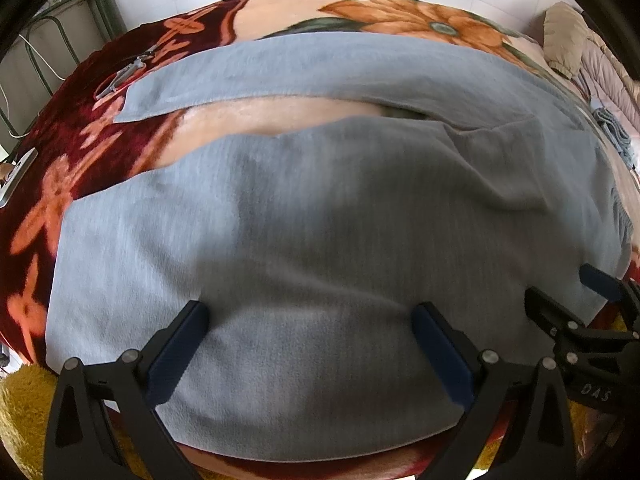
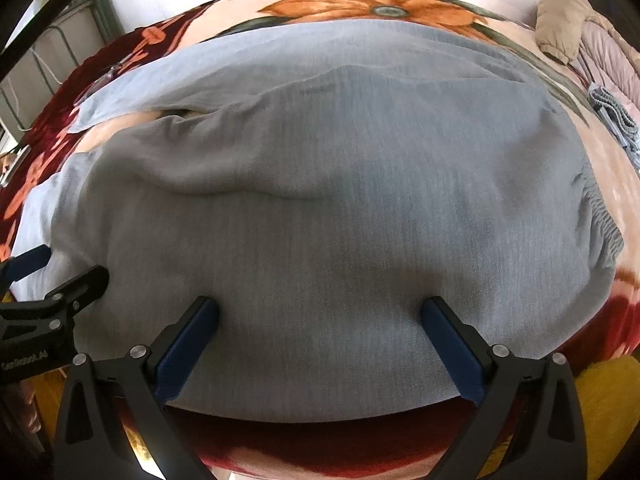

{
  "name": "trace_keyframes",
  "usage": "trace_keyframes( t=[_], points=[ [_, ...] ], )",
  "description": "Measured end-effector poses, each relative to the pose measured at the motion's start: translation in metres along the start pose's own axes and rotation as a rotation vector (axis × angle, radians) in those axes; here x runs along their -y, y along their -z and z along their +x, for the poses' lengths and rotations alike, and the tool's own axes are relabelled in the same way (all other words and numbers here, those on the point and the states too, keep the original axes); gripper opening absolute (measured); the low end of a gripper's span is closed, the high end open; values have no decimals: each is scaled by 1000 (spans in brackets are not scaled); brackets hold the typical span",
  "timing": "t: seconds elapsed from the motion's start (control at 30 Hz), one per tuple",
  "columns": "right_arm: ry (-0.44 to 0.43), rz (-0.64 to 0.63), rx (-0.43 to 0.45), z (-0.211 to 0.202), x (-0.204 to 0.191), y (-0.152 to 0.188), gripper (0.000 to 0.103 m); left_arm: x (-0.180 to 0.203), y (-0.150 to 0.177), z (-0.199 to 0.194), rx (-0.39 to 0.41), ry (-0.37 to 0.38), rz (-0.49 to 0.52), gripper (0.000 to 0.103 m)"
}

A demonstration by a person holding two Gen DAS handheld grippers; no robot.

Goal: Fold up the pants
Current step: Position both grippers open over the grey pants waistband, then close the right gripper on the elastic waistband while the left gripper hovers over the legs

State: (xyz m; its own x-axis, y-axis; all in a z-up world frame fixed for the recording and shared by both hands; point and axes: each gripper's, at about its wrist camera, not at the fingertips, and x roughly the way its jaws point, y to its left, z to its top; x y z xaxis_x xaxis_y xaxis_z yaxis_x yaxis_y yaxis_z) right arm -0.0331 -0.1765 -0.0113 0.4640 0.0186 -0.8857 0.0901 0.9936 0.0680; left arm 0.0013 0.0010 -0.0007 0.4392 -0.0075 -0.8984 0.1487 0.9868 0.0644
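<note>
Left wrist view shows, at the far left, the dark red part of the flowered blanket [image 1: 80, 136] and some small grey clips [image 1: 120, 78] lying on it near the far leg end. Next to them begin the grey pants [image 1: 320, 220]. They lie spread flat on the blanket, the legs pointing to your left and the elastic waistband [image 2: 600, 216] to your right. The two legs are apart, with a strip of blanket visible between them.

Your left gripper [image 1: 310, 344] stands wide, its blue pads [image 1: 176, 354] over the near leg, and it grasps nothing. Further right, your right gripper [image 2: 320, 340] is also spread wide, over the seat part of the pants near the front edge, and it too grasps nothing. I cannot tell if the pads touch the cloth or only hover above it. At the far right of the bed lie a beige jacket [image 2: 560, 28] and a small striped cloth [image 2: 612, 116], well apart from the pants.

I judge that the fold is not yet begun — the next step is probably to pinch the near edge at two places and bring it over the far leg.

What could go wrong:
- If you close on only the top layer, the leg opens and the fold comes out crooked.
- If you pinch too deep, you take the blanket also, because it is soft and thick.
- If your two hands lift unevenly, the loose wrinkle [image 2: 256, 184] near the crotch becomes bigger — smooth it first.
</note>
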Motion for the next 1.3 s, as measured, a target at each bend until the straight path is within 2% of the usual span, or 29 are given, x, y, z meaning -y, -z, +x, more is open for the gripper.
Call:
trace_keyframes(
  t=[0.23, 0.5, 0.6, 0.77, 0.87, 1.0, 1.07, 1.3],
  points=[
    [-22, 12, -24, -22, 23, 2, 94, 1, 0, -9, 17, 4, 11, 103],
    [46, 232, -7, -49, 92, 8, 94, 32, 5, -29, 27, 90, 148, 102],
    [77, 304, -14, -56, 116, 10, 94, 46, 10, -35, 11, 150, 205, 102],
    [136, 365, -17, -64, 146, 5, 94, 60, 18, -44, 6, 194, 268, 102],
    [142, 423, -23, -62, 160, 3, 94, 61, 19, -42, -15, 202, 276, 102],
    [113, 495, -22, -60, 179, 8, 94, 62, 23, -35, -86, 237, 273, 101],
    [91, 526, -39, -55, 185, 12, 94, 63, 26, -34, -94, 237, 283, 101],
    [107, 494, -82, -40, 184, 4, 94, 74, 33, -30, -110, 208, 341, 101]
  ],
)
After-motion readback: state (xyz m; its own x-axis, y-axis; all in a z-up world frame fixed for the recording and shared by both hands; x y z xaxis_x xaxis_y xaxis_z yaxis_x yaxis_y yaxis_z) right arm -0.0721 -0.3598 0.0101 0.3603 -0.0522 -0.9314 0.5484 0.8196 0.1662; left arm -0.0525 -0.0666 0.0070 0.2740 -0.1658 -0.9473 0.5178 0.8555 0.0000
